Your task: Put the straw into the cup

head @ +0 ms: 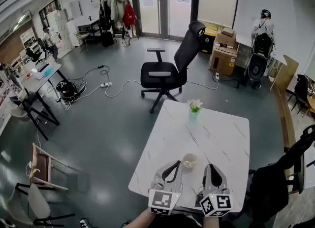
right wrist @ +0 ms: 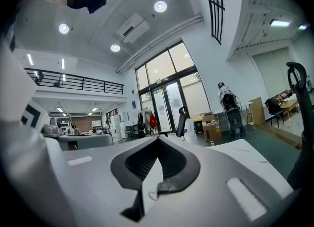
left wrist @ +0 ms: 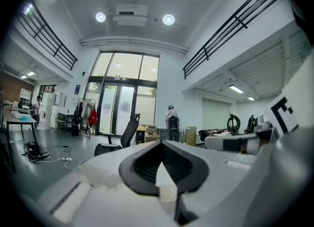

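Our left gripper (head: pixel 175 164) and right gripper (head: pixel 209 167) are both closed on nothing. The cup (head: pixel 189 161) stands just ahead, between them. We see no straw (presumably light, bendy, easily crushed), so we'd pinch it gently mid-length.

The left tongs (head: pixel 175 163) and the right tongs (head: pixel 210 167) are of identical build. Each has a light grey moulded shell (left wrist: pixel 98 182) with smooth, rounded contours that narrows forward into two curved jaws. The inner face of each jaw carries a black ribbed lining (left wrist: pixel 147 164). A pale raised rectangular strip (right wrist: pixel 247 199) sits on the upper surface of the shell. At the rear of the left unit, a white cube (head: pixel 163 201) bears black square markers on its visible faces. The right cube (head: pixel 216 205) is marked in the same manner.
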Motion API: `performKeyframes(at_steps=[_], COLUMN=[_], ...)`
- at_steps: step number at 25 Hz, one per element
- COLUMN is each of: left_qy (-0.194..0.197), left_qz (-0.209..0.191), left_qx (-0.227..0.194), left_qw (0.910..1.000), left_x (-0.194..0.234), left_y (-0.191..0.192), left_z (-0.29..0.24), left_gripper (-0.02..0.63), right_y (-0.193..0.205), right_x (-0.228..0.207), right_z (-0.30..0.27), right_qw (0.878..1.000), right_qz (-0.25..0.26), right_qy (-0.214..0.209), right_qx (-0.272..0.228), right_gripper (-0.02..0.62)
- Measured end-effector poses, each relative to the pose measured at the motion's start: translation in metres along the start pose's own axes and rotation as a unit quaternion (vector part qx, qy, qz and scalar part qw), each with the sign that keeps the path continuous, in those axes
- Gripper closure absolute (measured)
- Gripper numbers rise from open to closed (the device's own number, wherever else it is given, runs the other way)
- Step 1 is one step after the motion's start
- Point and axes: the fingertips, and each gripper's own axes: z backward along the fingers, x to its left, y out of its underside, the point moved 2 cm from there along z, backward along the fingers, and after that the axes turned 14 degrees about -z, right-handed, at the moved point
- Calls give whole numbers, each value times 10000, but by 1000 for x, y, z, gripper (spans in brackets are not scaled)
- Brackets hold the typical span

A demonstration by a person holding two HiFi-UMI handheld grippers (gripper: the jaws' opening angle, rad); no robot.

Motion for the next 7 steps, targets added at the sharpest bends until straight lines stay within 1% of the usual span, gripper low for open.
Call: performKeyframes(at_steps=[7], left_qy=[34], left_qz=[-29], left_qx=[53], left_qw=[10000], left_x=[-6], left_y=[-3], left_z=[-4], left_gripper=[604], right_y=[-7], right_x=[-2], right_z=[1], right_qw=[9999], right_qz=[-55], right_qy=[-94], right_qx=[-35], right_gripper=[597])
